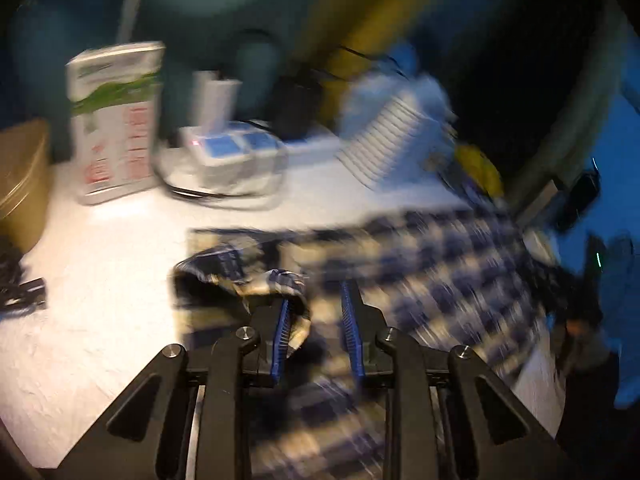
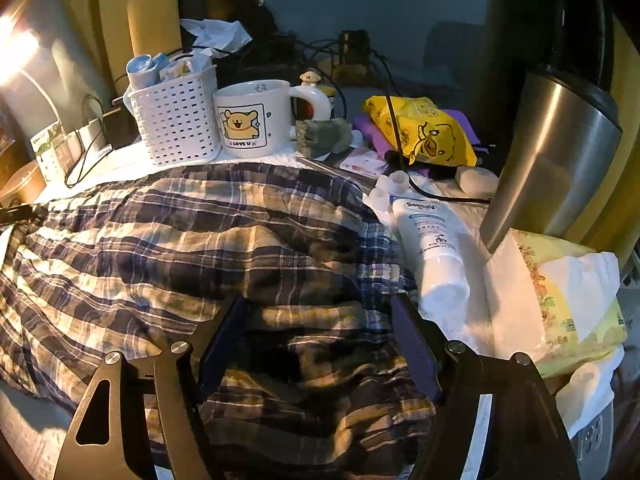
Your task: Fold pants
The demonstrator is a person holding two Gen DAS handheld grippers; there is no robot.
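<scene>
The left hand-held gripper (image 1: 316, 304) points forward and down, its black linkage arms spreading out toward the near edge of the left wrist view. Its two blue ribbed pads (image 1: 282, 336) stand a narrow gap apart and roughly parallel; a fold of blue-and-cream plaid cloth pants (image 1: 440, 272) curls over the tip of the left-side pad, though blur leaves it unclear whether the pads press on it. The right hand-held gripper (image 2: 320, 312) also tilts downward, steady and sharp in its own view. Its jaws stand wide, dark blue pads (image 2: 414, 344) angled outward, with a bunched ridge of the same cloth lying between them, neither pad plainly pressing it.
</scene>
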